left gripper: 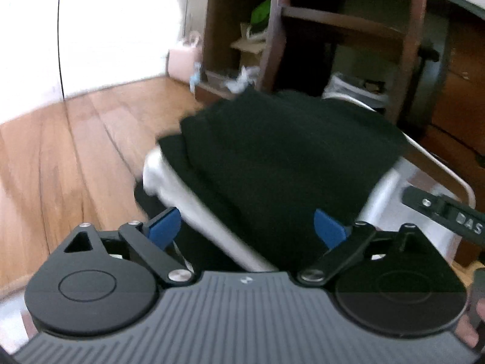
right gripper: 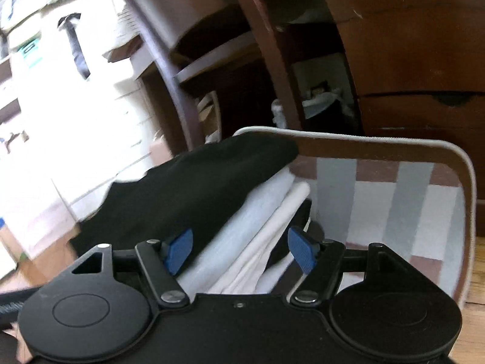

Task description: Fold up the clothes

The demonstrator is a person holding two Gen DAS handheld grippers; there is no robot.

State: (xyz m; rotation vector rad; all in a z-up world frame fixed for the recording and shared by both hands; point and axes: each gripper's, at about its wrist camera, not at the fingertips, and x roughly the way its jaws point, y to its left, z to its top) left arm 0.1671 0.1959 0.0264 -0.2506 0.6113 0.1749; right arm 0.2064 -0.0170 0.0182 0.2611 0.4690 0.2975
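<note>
A folded black garment (left gripper: 282,151) lies on top of folded white clothes (left gripper: 194,200) that lean over the rim of a striped fabric basket (right gripper: 394,157). My left gripper (left gripper: 247,227) is open, its blue pads either side of the stack's near edge. The black garment (right gripper: 194,188) and the white folded clothes (right gripper: 260,236) also show in the right wrist view. My right gripper (right gripper: 241,250) is open with the white clothes between its pads. Part of the right gripper (left gripper: 448,212) shows at the right of the left wrist view.
A dark wooden chair (left gripper: 275,30) and a shelf unit with clutter (left gripper: 242,39) stand behind the basket. Wooden drawers (right gripper: 418,60) are at the right. Wood floor (left gripper: 75,151) spreads to the left. A pink bag (left gripper: 185,57) sits by the white wall.
</note>
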